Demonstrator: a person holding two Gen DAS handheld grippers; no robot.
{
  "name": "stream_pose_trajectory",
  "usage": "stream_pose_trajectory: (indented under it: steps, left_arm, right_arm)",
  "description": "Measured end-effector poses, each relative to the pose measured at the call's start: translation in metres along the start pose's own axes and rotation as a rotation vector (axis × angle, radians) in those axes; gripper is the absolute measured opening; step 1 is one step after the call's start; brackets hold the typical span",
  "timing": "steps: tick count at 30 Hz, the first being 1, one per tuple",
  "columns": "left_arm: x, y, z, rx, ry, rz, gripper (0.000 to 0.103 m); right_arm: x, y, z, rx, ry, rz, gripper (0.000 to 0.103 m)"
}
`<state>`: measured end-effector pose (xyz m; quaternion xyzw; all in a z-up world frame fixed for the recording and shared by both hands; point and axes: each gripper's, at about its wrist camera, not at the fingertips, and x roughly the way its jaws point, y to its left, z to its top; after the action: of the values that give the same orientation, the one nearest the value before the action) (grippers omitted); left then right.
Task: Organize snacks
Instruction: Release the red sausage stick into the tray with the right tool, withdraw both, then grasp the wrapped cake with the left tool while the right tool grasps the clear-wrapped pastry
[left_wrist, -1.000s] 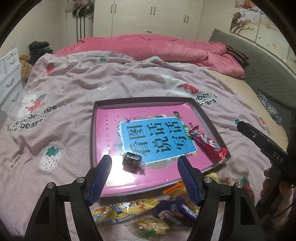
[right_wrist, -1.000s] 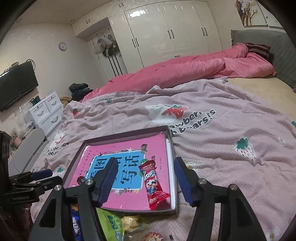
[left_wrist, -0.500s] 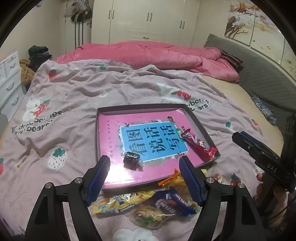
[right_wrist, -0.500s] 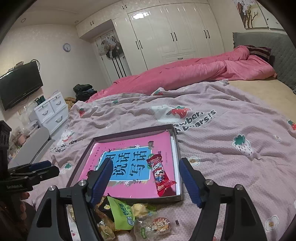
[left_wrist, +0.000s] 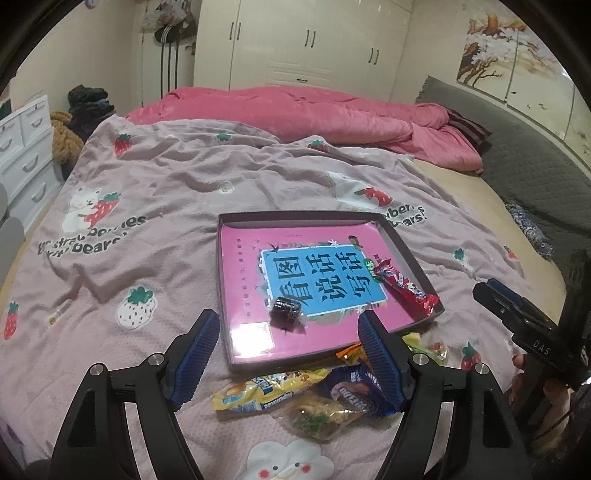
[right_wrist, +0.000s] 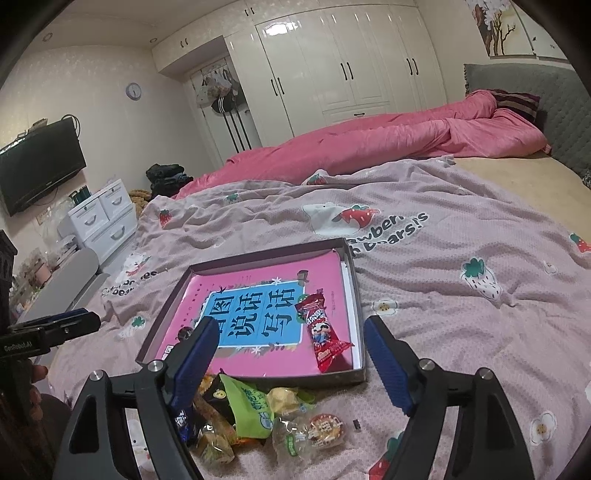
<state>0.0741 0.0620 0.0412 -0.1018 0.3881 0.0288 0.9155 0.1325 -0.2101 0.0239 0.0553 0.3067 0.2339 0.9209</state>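
Observation:
A shallow dark tray (left_wrist: 295, 216) with a pink and blue printed bottom lies on the bedspread. In it are a red snack packet (left_wrist: 402, 290) (right_wrist: 323, 338) at the right side and a small black wrapped candy (left_wrist: 286, 314) near the front. Loose snacks lie in front of the tray: a yellow packet (left_wrist: 266, 387), a purple one (left_wrist: 351, 387) and a green one (right_wrist: 251, 406). My left gripper (left_wrist: 286, 316) hovers open over the tray's front edge, holding nothing. The jaws of my right gripper (right_wrist: 291, 321) are opening, with nothing gripped between them.
The pink strawberry bedspread (left_wrist: 147, 206) spreads wide around the tray. A pink duvet (left_wrist: 314, 114) lies bunched at the far side. White drawers (right_wrist: 103, 218) stand left of the bed. The other gripper shows at each view's edge (left_wrist: 509, 314) (right_wrist: 66, 325).
Both grippers have drawn back and slightly up from the tray, so the loose snack pile has come into view. The right jaws have spread wider. The packet and candy stay put.

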Motion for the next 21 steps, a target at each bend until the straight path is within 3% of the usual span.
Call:
stream_pose_trajectory:
  steps: [12,21]
  left_arm:
    - [-0.005,0.001,-0.012,0.013,0.022,-0.004,0.079]
    - [0.002,0.001,-0.033,-0.046,0.096,-0.031,0.079]
  right_arm:
    - [-0.015,0.000,-0.008,0.016,0.006,-0.005,0.080]
    - [-0.025,-0.003,-0.015,0.036,0.013,-0.024,0.080]
